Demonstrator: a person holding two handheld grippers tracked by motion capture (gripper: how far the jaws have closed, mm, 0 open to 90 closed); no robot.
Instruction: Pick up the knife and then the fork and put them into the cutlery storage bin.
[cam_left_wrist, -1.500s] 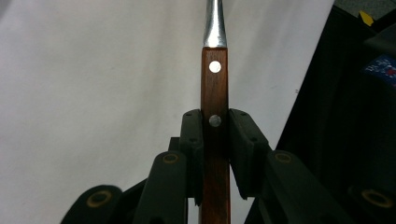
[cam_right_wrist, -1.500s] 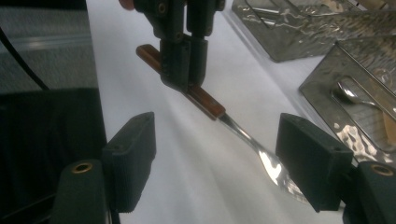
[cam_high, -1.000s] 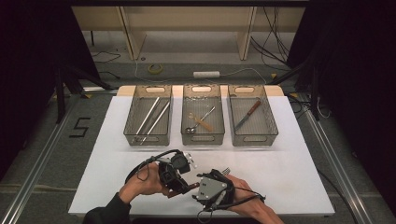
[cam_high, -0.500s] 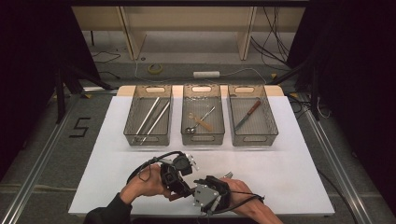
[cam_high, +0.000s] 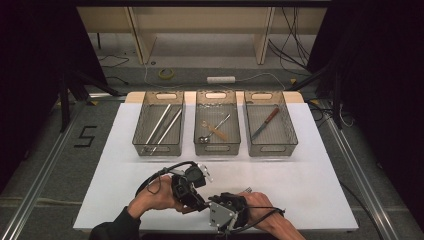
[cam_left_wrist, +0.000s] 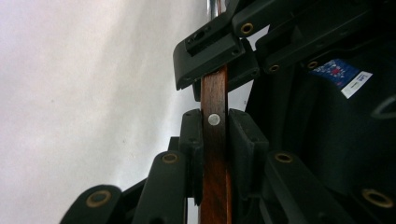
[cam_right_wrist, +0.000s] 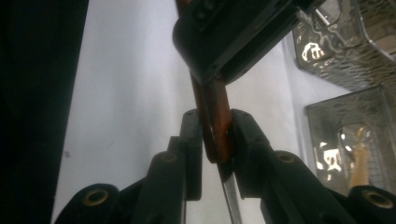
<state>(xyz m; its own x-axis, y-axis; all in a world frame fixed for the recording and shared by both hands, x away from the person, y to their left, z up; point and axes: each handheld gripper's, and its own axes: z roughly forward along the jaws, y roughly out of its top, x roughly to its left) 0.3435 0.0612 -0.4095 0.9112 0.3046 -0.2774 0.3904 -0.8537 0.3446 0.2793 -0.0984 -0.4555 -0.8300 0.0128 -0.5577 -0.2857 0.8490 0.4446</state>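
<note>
A utensil with a reddish wooden handle (cam_left_wrist: 215, 163) and one metal rivet is held between both grippers just above the white table near its front edge. My left gripper (cam_left_wrist: 215, 135) is shut on the handle, gripping it at the rivet. My right gripper (cam_right_wrist: 215, 135) has just been closing, and its pads now press on the same handle (cam_right_wrist: 217, 112), with a metal part running down past them. In the high view the left gripper (cam_high: 192, 200) and right gripper (cam_high: 215, 210) meet nose to nose, each held in one hand.
Three clear mesh bins stand in a row at the back: the left bin (cam_high: 158, 148) holds long metal rods, the middle bin (cam_high: 217, 149) holds small utensils, and the right bin (cam_high: 272, 149) holds a wooden-handled knife (cam_high: 265, 122). White table surface (cam_high: 310, 190) lies to the right.
The right gripper's jaws have closed onto the wooden handle that the left gripper holds. Both hands have stayed almost where they were.
</note>
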